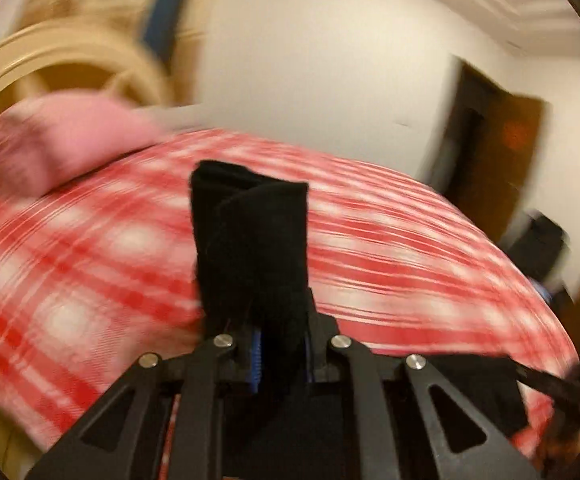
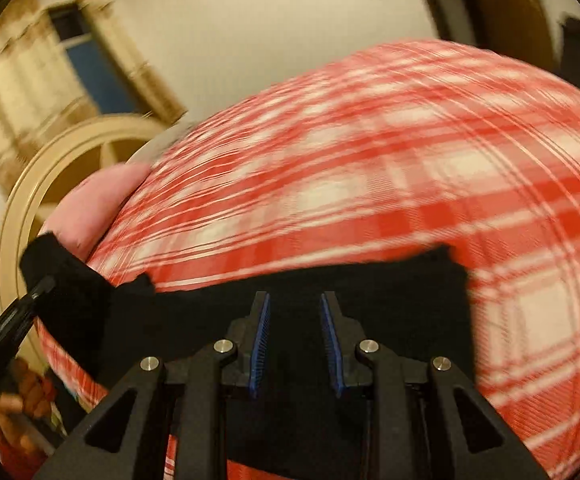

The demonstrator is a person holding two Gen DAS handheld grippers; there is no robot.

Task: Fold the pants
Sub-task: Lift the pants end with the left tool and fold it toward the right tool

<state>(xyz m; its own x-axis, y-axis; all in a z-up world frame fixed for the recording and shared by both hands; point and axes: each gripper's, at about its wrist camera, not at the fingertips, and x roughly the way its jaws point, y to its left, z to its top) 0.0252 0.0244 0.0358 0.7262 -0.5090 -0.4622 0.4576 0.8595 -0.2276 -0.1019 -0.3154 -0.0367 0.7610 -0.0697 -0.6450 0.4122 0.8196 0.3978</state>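
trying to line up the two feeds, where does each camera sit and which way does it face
Left wrist: sits on the left gripper, facing along its fingers across the red and white plaid bedspread toward a pink pillow; fingers shut on black fabric pants.
Right wrist: sits on the right gripper, open above the pants; a hand shows lower left.
Shared: pants, bedspread, pillow, cream round headboard.

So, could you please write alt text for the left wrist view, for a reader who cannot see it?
The left claw is shut on a bunch of black pants, which sticks up between its fingers above a bed with a red and white plaid cover. A pink pillow lies at the far left, and the picture is blurred by motion.
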